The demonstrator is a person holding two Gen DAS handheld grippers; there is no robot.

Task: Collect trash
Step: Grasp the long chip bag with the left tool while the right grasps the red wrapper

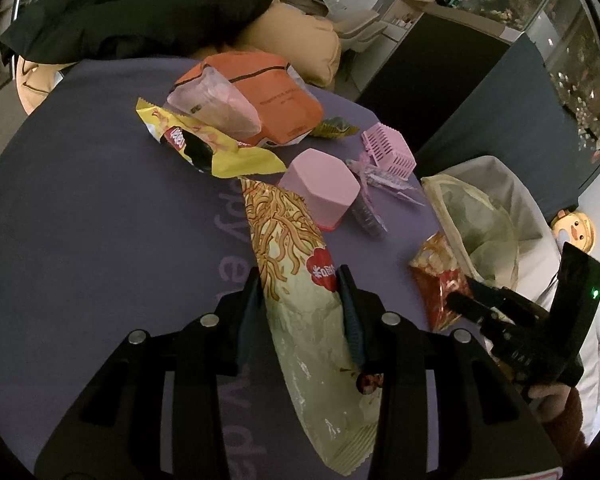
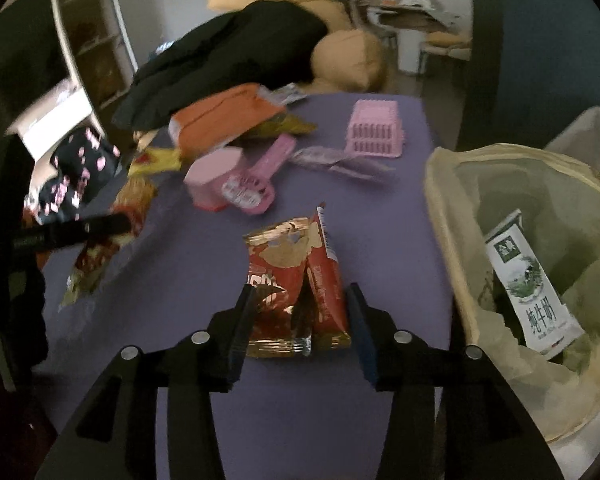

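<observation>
My left gripper (image 1: 300,280) is shut on a long noodle-print snack bag (image 1: 300,300) that lies on the purple table (image 1: 100,240). My right gripper (image 2: 298,300) is shut on a red snack wrapper (image 2: 296,280), right beside the lined trash bin (image 2: 460,208); the same wrapper (image 1: 440,288) and bin (image 1: 452,192) show at the right of the left wrist view. A milk carton (image 2: 532,280) lies inside the bin. A yellow wrapper (image 1: 212,148) and an orange bag (image 1: 268,92) lie further back.
A pink box (image 1: 320,188), a pink basket (image 1: 388,148) and clear plastic wrappers (image 1: 380,180) sit mid-table. A black garment (image 1: 140,4) and tan cushions (image 1: 300,40) lie beyond the far edge. A dark floral bag (image 2: 76,168) is at the left.
</observation>
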